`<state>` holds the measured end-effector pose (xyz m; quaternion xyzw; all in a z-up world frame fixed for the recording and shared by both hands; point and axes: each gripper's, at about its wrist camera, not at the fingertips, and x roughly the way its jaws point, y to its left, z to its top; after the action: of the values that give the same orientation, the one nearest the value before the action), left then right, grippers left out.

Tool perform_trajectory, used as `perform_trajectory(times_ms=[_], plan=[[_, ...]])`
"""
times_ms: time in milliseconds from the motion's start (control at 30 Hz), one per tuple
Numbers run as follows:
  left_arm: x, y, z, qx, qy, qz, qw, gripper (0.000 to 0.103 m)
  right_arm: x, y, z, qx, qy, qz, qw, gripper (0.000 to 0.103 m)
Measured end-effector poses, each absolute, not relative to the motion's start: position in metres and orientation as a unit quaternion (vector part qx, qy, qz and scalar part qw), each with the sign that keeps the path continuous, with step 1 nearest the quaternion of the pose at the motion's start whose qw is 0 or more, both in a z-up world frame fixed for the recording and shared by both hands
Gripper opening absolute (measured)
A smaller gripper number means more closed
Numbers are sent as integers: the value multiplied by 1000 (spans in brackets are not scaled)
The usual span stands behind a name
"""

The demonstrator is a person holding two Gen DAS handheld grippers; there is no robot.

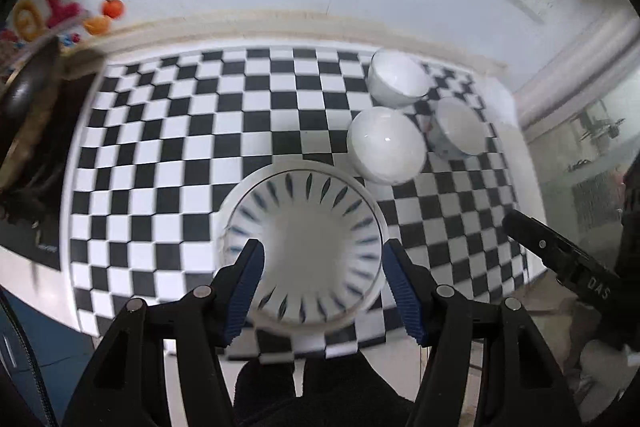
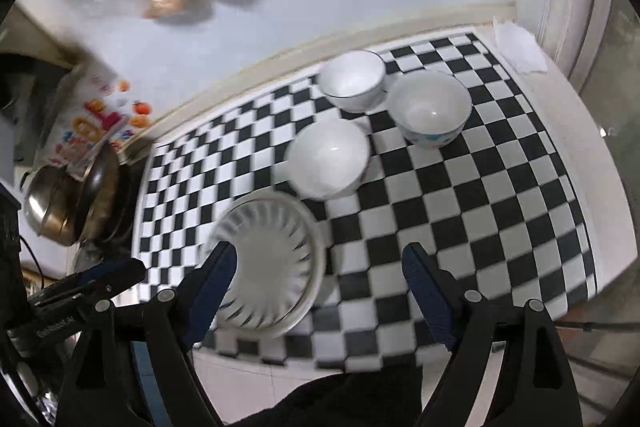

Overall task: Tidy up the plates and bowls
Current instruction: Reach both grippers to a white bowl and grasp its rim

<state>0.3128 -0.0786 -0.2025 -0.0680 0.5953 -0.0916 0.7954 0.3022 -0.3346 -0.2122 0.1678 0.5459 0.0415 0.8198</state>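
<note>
Both the left gripper (image 1: 322, 285) and right gripper (image 2: 320, 291) hover with jaws released. Risk: striped plate (image 1: 304, 243) overhangs worktop (image 1: 168, 155) edge; a nudge tips it off.

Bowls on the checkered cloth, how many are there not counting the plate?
3: a plain white bowl just beyond the plate, a dark-rimmed bowl farthest back, and a blue-patterned bowl to its right.

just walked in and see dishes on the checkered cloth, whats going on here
A person holds a gripper in each hand above a checkered cloth. The left gripper hangs open over the patterned plate; the right gripper is open and empty beside it. Three white bowls stand clustered behind the plate, none stacked yet.
</note>
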Motion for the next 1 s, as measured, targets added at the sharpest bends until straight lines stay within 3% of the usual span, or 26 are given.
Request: perform_trajectory(times_ms=[133,333,400,433,500,533,600,1000], plan=[[373,-102,-245,-71,636,-82,764,59,357,-358,-255,173,572,45,801,84],[441,-134,-302,-45,680,-68,728,57,430,-360,-328,152,630,69,758,67],[457,-142,-317,-41,691,-66,719,57,450,-357,-353,140,654,79,739,52],[463,-146,-322,-37,695,-67,715,52,455,-356,-360,138,660,82,734,47],[473,-154,-333,-26,707,-72,703,34,466,-353,-376,129,670,89,725,22],[476,-158,-339,-23,712,-76,697,30,470,-353,-382,127,673,91,723,18],[478,-164,-348,-18,720,-81,689,20,476,-352,-390,126,675,96,721,15],[433,-179,-306,-24,699,-92,708,20,456,-364,-352,117,657,123,735,15]])
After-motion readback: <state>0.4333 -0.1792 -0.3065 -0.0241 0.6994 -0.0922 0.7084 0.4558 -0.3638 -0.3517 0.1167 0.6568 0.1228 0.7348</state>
